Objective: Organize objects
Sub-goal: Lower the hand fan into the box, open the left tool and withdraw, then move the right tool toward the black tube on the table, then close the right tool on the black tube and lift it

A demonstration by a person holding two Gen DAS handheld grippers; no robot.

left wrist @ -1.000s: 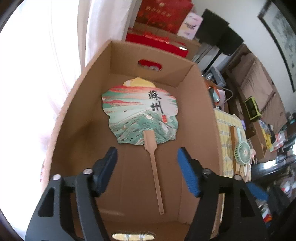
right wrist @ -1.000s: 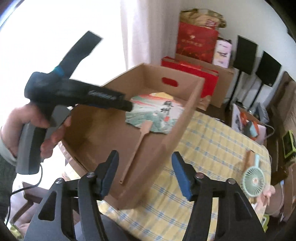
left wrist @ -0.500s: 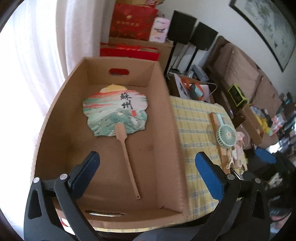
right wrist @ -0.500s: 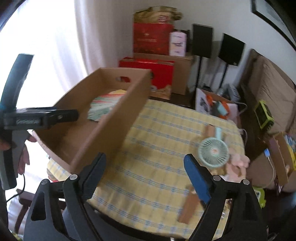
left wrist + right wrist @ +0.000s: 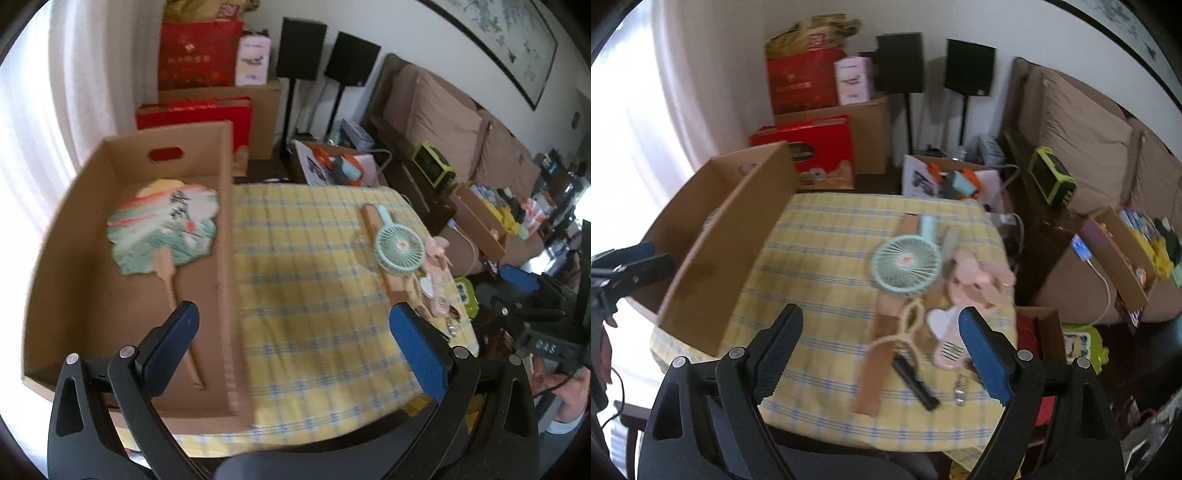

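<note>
Both fingers [image 5: 421, 354] of the left gripper [image 5: 295, 343] are spread wide, holding nothing. So are the right gripper's [image 5: 881, 350]. Painted paper fan [image 5: 162, 225] lies in the cardboard box [image 5: 225, 258], left on the desk [image 5: 303, 295]. Green fan [image 5: 905, 264] sits far right.

Ahead of the right gripper [image 5: 881, 354], bare checked cloth [image 5: 820, 266] leaves open room; the cardboard box [image 5: 727, 240] walls its left, and fans [image 5: 907, 264] with small, blurry clutter crowd its right.
</note>
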